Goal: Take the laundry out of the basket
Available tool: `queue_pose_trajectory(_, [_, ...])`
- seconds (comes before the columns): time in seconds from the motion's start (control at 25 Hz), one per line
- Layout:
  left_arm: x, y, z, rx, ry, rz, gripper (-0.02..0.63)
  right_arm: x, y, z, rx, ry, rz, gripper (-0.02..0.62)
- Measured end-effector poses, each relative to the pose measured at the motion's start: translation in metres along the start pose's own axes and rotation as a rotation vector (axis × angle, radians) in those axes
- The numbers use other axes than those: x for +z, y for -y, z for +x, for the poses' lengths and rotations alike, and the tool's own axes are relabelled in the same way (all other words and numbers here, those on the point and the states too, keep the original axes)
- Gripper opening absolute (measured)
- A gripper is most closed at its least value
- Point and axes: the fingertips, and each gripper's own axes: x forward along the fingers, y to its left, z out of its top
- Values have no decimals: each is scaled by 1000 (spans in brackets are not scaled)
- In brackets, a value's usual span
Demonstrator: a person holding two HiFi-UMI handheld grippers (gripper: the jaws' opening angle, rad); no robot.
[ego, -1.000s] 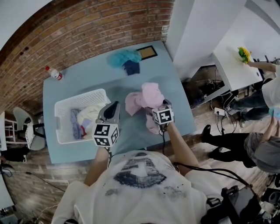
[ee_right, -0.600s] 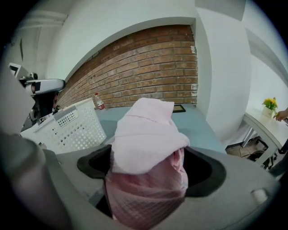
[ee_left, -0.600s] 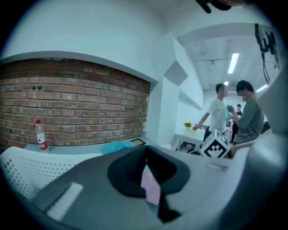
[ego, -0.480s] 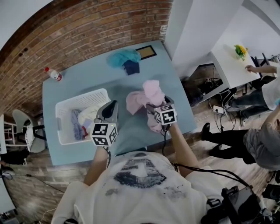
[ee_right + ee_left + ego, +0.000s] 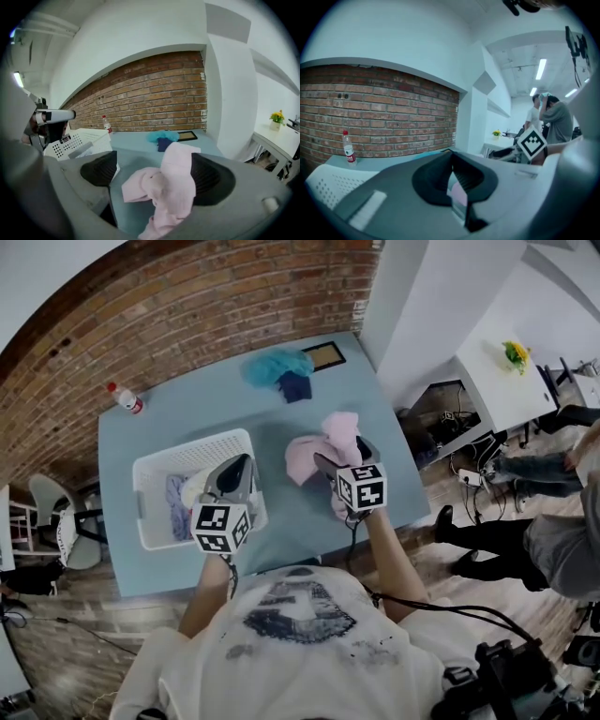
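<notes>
Conceivably the pink garment point(image 5: 305, 454) beside the basket point(image 5: 187, 448) could snag on the right tongs point(image 5: 154, 171), released wide over it; left tongs point(image 5: 451, 173) hover clenched, empty.

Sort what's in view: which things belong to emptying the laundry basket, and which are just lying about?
Job in hand:
white basket
clothes inside it
pink garment lying outside it

Lying about:
bottle
framed picture
teal cloth and dark blue cloth, possibly laundry unloaded already; cannot tell
</notes>
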Motion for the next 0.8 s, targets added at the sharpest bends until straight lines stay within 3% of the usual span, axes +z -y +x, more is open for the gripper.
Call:
queue_pose_trajectory(0.28, [10,-48,-39,65,36,-9,-9,66,-71,-3,85,172,15,485])
queue_pose_trajectory(0.4, [12,-70,-58,99,51,-15,-8,89,-102,-5,103,223,-11,387])
queue_pose_trajectory(0.8, [18,-130,-115,187,99,-22,-8,122,-188,-2,159,281,-70,201])
